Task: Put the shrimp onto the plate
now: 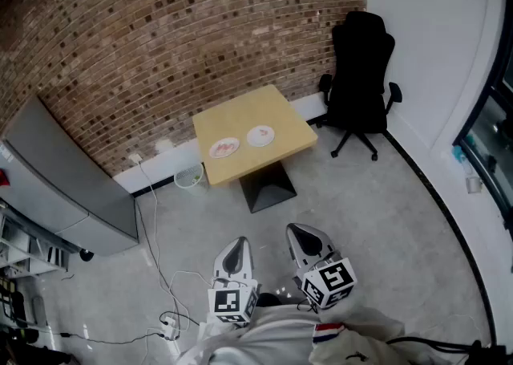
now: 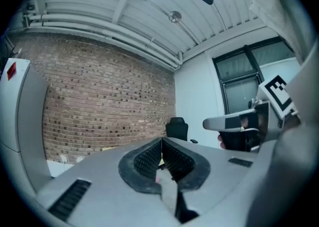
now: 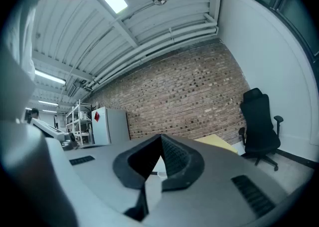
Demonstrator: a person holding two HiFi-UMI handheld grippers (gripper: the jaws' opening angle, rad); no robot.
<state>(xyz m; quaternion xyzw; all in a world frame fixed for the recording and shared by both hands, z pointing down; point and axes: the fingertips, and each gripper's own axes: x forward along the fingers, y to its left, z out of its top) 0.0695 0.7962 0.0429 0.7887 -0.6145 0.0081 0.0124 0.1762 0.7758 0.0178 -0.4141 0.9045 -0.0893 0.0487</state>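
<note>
**First speaker:** Where is the shrimp, and what are the grippers doing?

**Second speaker:** It is far across the room, on the yellow table [image 1: 280, 115]; two white plates sit side by side there; the left plate [image 1: 212, 150] carries reddish shapes [image 1: 227, 147], most likely the shrimp; the right plate [image 1: 271, 132] shows a fainter pink mark. Both grippers hang near the person, well apart from the table; the left gripper [image 1: 235, 253] has its fingers pressed together on nothing; the right gripper [image 1: 305, 237] is the same, tips meeting with nothing between them.

**First speaker:** Which way does the shrimp point?

**Second speaker:** It is too small to tell from here; neither its long axis nor its head end can be made out.

**First speaker:** How would it handle?

**Second speaker:** My guess is light, small and curved, perhaps slick; a model would be stiff, a real one soft. It is best pinched gently across the thick middle of the body, jaws square to its length, so it does not slip out.
</note>
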